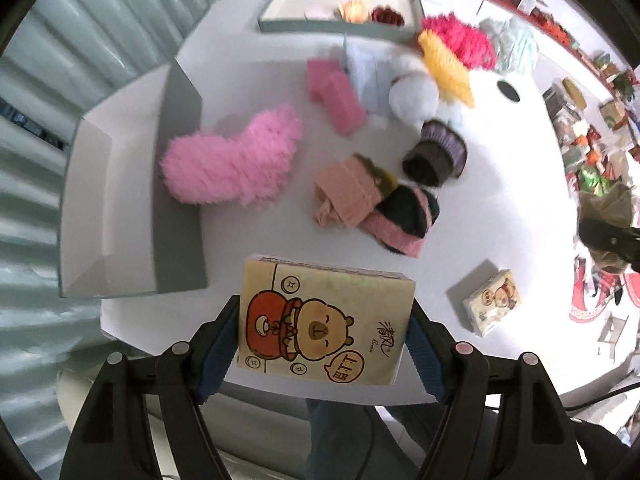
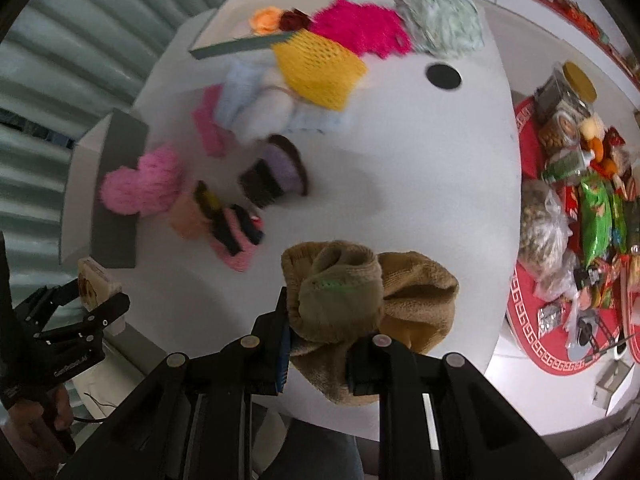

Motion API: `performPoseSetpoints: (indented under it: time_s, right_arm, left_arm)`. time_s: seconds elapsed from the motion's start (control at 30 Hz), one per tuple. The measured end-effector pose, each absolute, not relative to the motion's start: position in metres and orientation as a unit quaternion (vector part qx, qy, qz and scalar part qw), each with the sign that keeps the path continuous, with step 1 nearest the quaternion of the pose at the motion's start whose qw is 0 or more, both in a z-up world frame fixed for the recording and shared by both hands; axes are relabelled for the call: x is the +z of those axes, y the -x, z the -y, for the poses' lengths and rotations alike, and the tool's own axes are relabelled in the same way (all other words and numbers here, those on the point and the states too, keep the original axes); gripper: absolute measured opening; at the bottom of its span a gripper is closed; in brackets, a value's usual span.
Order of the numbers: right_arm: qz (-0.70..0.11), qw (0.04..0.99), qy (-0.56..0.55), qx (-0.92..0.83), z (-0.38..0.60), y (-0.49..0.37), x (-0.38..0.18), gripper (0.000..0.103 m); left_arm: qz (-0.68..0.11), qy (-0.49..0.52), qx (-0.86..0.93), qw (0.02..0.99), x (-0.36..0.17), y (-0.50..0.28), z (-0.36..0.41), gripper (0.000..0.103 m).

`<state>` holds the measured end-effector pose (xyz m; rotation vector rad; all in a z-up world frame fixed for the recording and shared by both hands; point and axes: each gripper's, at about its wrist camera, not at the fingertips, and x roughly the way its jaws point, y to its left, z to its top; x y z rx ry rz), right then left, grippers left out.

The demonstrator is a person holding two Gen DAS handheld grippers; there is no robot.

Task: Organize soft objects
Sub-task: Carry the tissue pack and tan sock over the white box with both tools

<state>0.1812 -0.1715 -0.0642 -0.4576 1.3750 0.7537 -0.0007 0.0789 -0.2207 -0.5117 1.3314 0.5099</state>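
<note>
My left gripper [image 1: 324, 340] is shut on a yellow tissue pack [image 1: 324, 320] with a cartoon bear print, held above the near edge of the white table [image 1: 500, 208]. My right gripper [image 2: 320, 340] is shut on a rolled tan sock [image 2: 360, 296], held above the table's near edge. The left gripper with its pack also shows at the left of the right wrist view [image 2: 96, 292]. A fluffy pink heart [image 1: 236, 160], folded socks [image 1: 380, 208] and a purple-brown sock roll [image 1: 436, 152] lie mid-table.
A grey-sided box [image 1: 116, 200] stands at the left, and another [image 1: 336, 4] holding two fabric flowers at the back. Pink sponges [image 1: 336, 92], yellow mesh [image 1: 448, 68], magenta and pale green fluffy items lie beyond. A second tissue pack [image 1: 492, 304] lies near right. Snacks clutter the floor [image 2: 580, 208].
</note>
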Motion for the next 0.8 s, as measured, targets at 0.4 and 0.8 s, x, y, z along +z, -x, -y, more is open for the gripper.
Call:
performPoseSetpoints:
  time_s: [0.4,0.8]
  right_arm:
    - [-0.572,0.700,0.208,0.373,0.133,-0.151,-0.027,0.023]
    - [-0.551,0.698,0.203,0.409,0.027,-0.084,-0.016,0.023]
  left_arm:
    - [-0.544,0.235,0.289,0.752,-0.125,0.045,-0.107,0.077]
    - [-0.513,0.244,0.319,0.759,-0.103,0.102,-0.209,0.077]
